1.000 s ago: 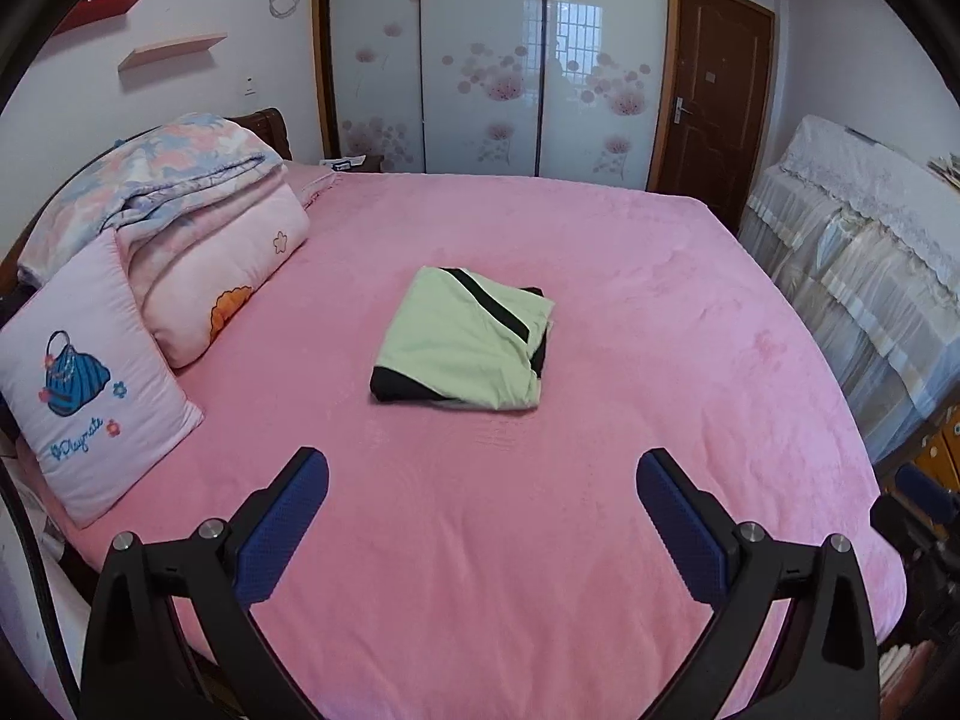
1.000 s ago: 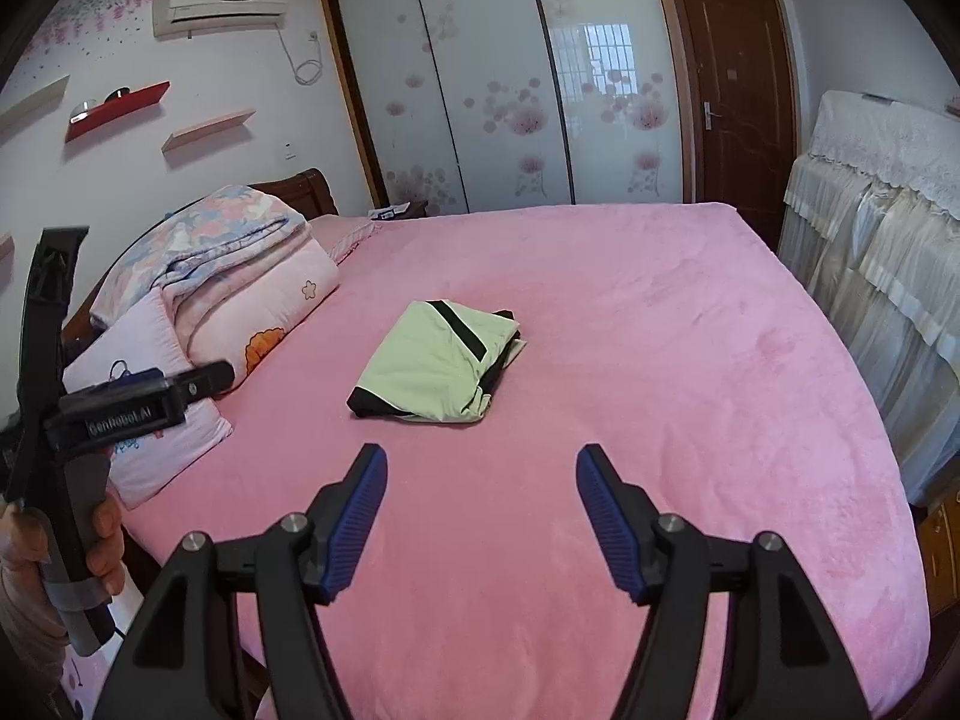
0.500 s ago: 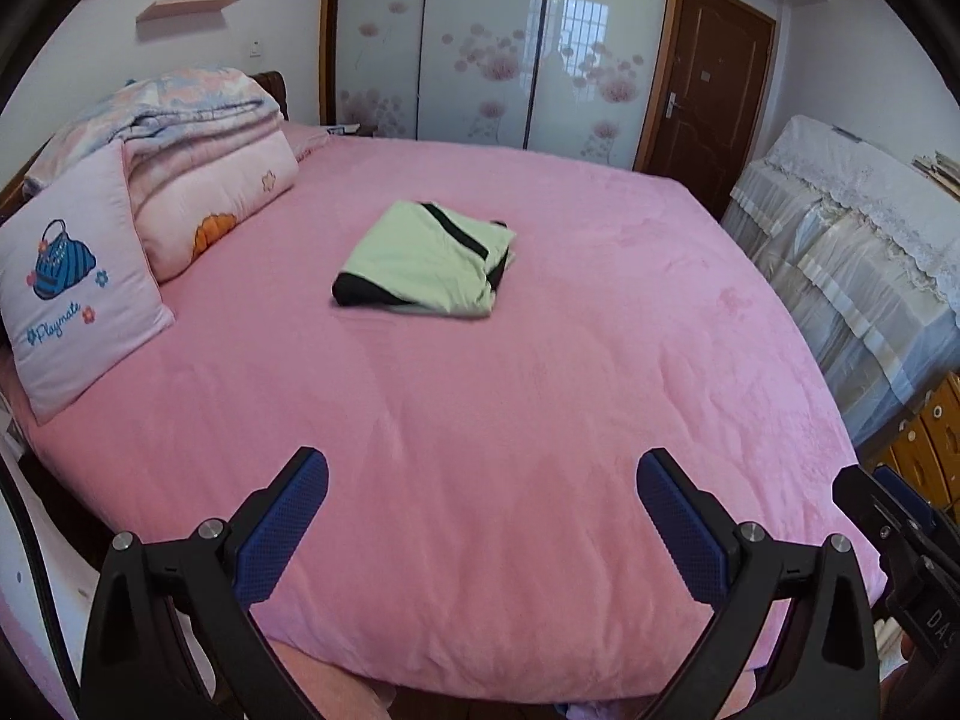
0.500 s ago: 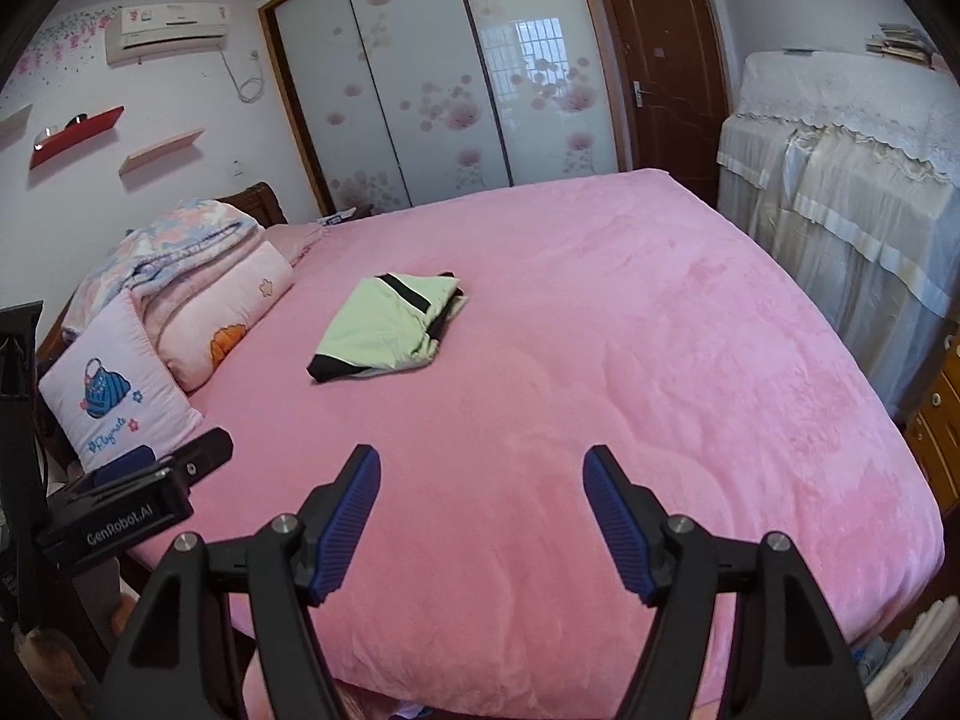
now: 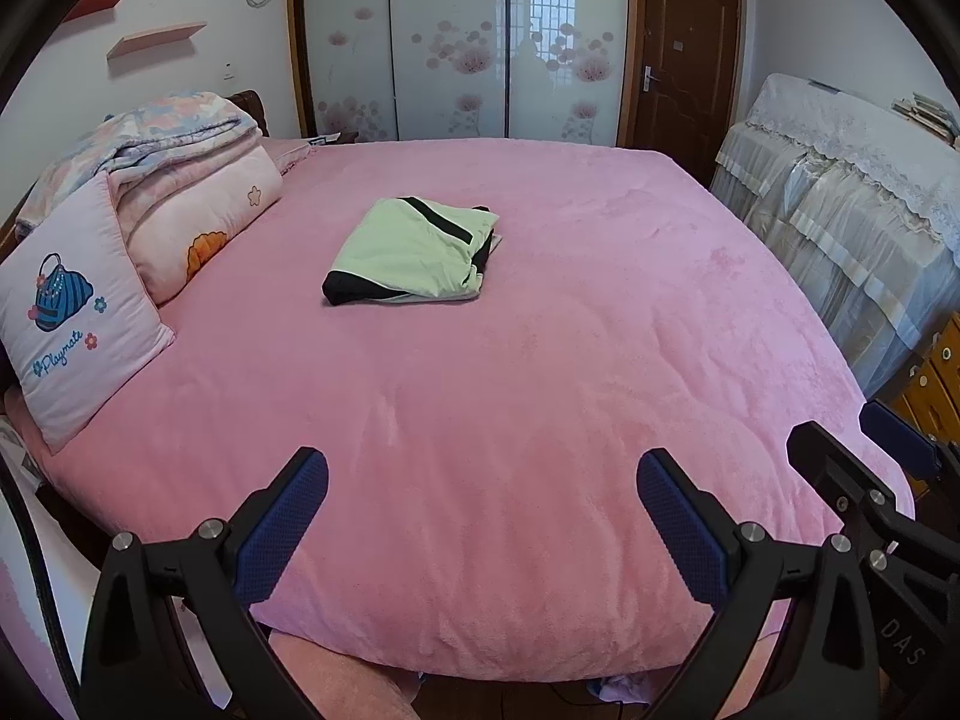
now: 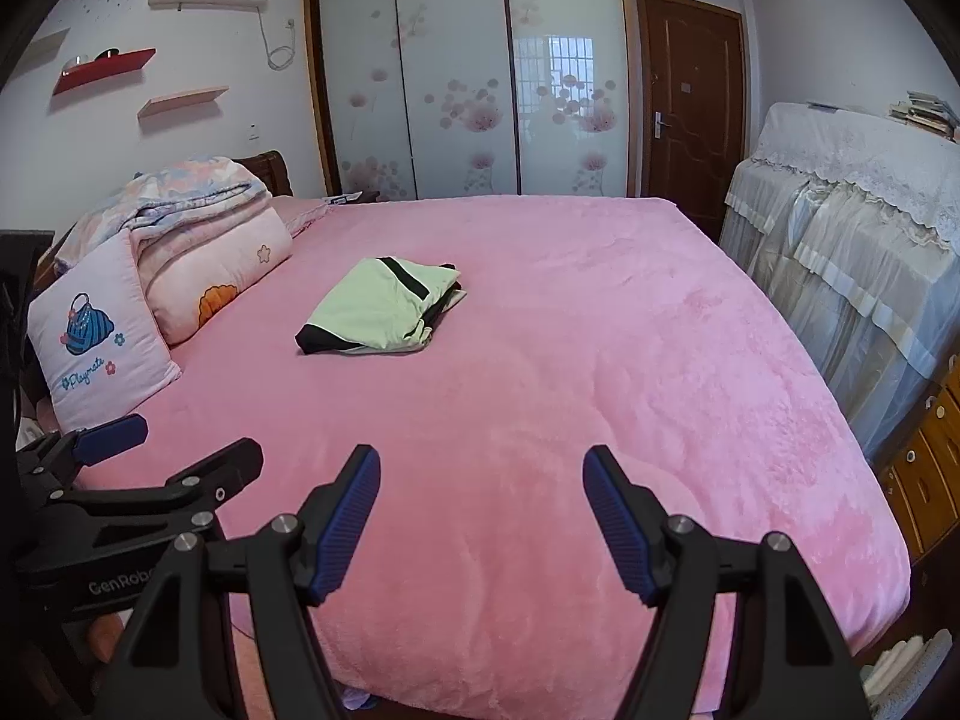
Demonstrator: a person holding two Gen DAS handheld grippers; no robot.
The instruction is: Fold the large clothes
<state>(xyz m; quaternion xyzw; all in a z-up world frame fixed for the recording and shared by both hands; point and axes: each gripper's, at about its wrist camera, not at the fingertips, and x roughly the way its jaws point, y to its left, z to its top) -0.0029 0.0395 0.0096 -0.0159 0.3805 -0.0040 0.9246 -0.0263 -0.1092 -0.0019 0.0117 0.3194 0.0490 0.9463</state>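
Note:
A folded light-green garment with black trim (image 5: pixel 414 252) lies on the pink bed (image 5: pixel 480 420), left of its middle; it also shows in the right wrist view (image 6: pixel 381 315). My left gripper (image 5: pixel 480 516) is open and empty, held over the bed's near edge, well short of the garment. My right gripper (image 6: pixel 480 510) is open and empty, also over the near edge. The left gripper's body shows at the lower left of the right wrist view (image 6: pixel 120 498); the right gripper's body shows at the lower right of the left wrist view (image 5: pixel 870 492).
A white cushion (image 5: pixel 72 324), a pink pillow (image 5: pixel 198 222) and a folded quilt (image 5: pixel 156 132) are stacked at the bed's left. A lace-covered cabinet (image 5: pixel 840 192) stands right of the bed, wooden drawers (image 6: pixel 924 456) beside it. Sliding wardrobe doors (image 5: pixel 456 42) and a brown door (image 5: pixel 684 60) are behind.
Both grippers have pulled back from the garment toward the bed's near edge; the bed's front edge now shows. The garment lies unmoved. Both stay open.

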